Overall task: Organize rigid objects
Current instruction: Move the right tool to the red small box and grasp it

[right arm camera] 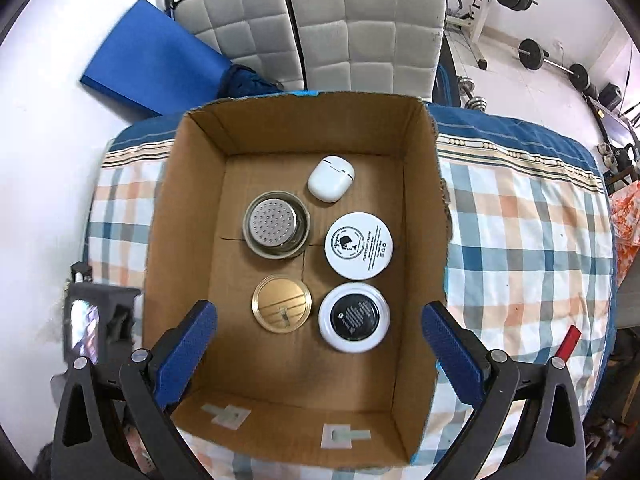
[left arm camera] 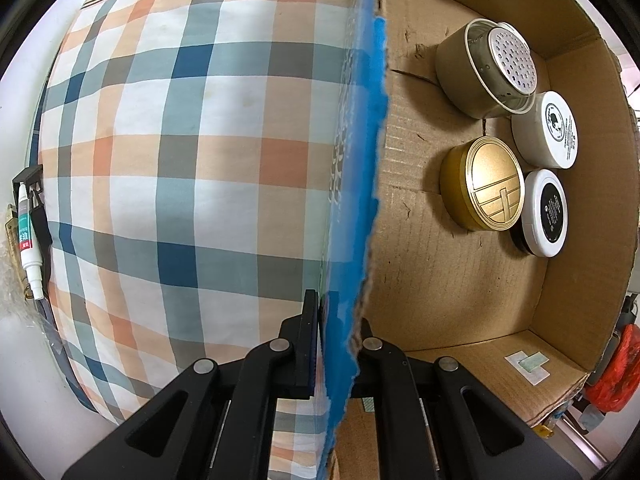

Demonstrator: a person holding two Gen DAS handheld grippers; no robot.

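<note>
- The left gripper is pinching the box by its side wall, one finger outside and one inside, jaws pressed tight on the cardboard. My guess is it's just there to keep the box from sliding on the soft bedding while stuff gets dropped in.
- The right gripper hangs above the box pointing nearly straight down, jaws spread wide with nothing between them. The blue pads look ribbed and rubbery, made for gripping slick lids.
- Everything to be organized that I can see is already in the box, laid out in a tidy grid on the floor: strainer cup and gold tin in one column, white jar and black-lid jar in the other, with an earbud case at the far end. They sit close together but mostly not touching from above.
- Materials: the strainer cup is metal with a perforated disc, the gold tin is matte with embossed lines, and the jars are round glossy plastic with printed labels. The earbud case is a smooth white pebble shape.
- The box is plain corrugated cardboard with a ragged torn rim and blue print outside, plus tape patches on the near wall.
- It sits on a plaid sheet in orange, teal and white, which looks soft and puffy.
- A glue tube lies off at the bed's edge in the left view, well apart from the box.
</note>
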